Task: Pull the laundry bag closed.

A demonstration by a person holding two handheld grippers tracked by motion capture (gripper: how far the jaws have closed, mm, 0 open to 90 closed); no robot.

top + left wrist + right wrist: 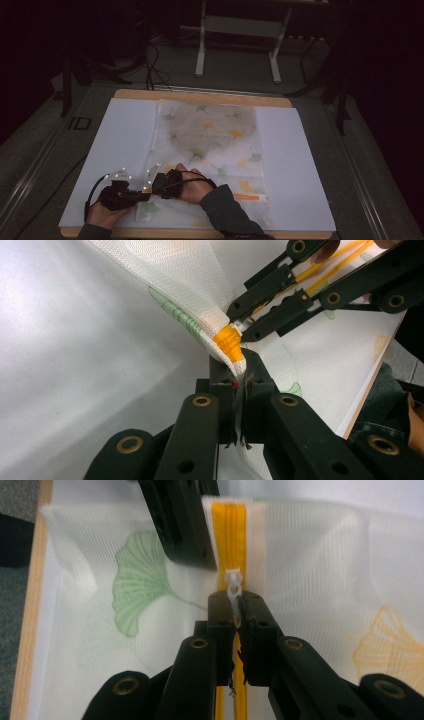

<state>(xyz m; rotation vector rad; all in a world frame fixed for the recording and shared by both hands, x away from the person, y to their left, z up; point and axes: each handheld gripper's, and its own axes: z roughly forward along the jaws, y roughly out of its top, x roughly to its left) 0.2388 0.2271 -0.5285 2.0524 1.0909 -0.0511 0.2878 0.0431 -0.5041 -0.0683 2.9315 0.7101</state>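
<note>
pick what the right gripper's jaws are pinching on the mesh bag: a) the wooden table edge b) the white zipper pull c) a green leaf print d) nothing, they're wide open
b: in the right gripper view the right gripper is shut on the white zipper pull, which sits on the orange zipper of the mesh bag.

The left gripper [239, 371] has its two black jaws pressed together on the corner of a white mesh bag [190, 280], pinching it at the end of the orange zipper [229, 341]. The mesh lifts away from the jaws in a taut fold printed with a green leaf. Just beyond, the right gripper [235, 320] meets the same zipper end from the upper right, above the white sheet [75, 365].
</note>
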